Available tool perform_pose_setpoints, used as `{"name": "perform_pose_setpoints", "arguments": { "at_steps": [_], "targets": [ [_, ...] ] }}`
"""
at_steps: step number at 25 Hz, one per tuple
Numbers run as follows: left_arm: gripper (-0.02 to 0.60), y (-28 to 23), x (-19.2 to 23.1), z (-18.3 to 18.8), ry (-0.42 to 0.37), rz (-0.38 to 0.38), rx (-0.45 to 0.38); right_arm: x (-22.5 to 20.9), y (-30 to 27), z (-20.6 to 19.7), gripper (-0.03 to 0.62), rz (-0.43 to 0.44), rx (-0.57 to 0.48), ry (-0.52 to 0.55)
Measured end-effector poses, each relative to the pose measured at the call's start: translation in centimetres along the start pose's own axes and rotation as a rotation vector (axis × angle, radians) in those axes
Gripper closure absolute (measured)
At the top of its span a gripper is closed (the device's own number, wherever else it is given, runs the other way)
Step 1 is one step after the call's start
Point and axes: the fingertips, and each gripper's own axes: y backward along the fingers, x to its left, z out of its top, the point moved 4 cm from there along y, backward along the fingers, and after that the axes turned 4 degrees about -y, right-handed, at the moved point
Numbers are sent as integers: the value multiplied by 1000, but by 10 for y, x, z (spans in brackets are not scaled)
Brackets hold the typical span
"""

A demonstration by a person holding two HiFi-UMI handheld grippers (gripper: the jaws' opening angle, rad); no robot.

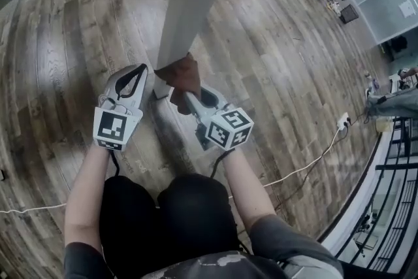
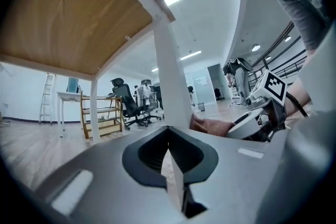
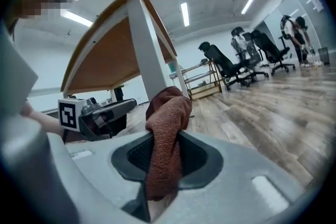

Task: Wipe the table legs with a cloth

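Observation:
A white table leg [image 1: 189, 3] runs down to the wooden floor just ahead of both grippers. My right gripper [image 1: 177, 95] is shut on a brown cloth [image 1: 180, 75], which is bunched against the foot of the leg. In the right gripper view the cloth [image 3: 167, 134] hangs out between the jaws, with the leg [image 3: 148, 60] right behind it. My left gripper [image 1: 142, 70] is shut and holds nothing, its tip just left of the leg's foot. From the left gripper view the leg [image 2: 170, 76] rises close ahead, with the cloth [image 2: 210, 126] at its right.
The wooden tabletop's underside [image 2: 68, 13] is overhead. A white cable [image 1: 307, 163] trails across the floor to a plug block [image 1: 343, 121]. Office chairs [image 3: 226, 65], a wooden shelf [image 2: 102, 115] and a small white table [image 2: 71, 96] stand farther off. A railing [image 1: 392, 173] lies at right.

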Motion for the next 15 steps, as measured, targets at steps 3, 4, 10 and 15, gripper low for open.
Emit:
{"name": "perform_pose_setpoints", "arguments": {
  "at_steps": [3, 4, 10, 15],
  "targets": [
    [561, 1, -14, -37, 41, -32, 74, -20, -13, -47, 505, -51, 111, -12],
    [561, 2, -19, -48, 69, -50, 98, -25, -16, -61, 505, -70, 149, -7],
    [561, 16, -47, -98, 129, -150, 234, -40, -26, -125, 505, -118, 338, 44],
    [561, 18, -54, -110, 111, -164, 291, -44, -29, -144, 505, -155, 367, 24]
  ]
}}
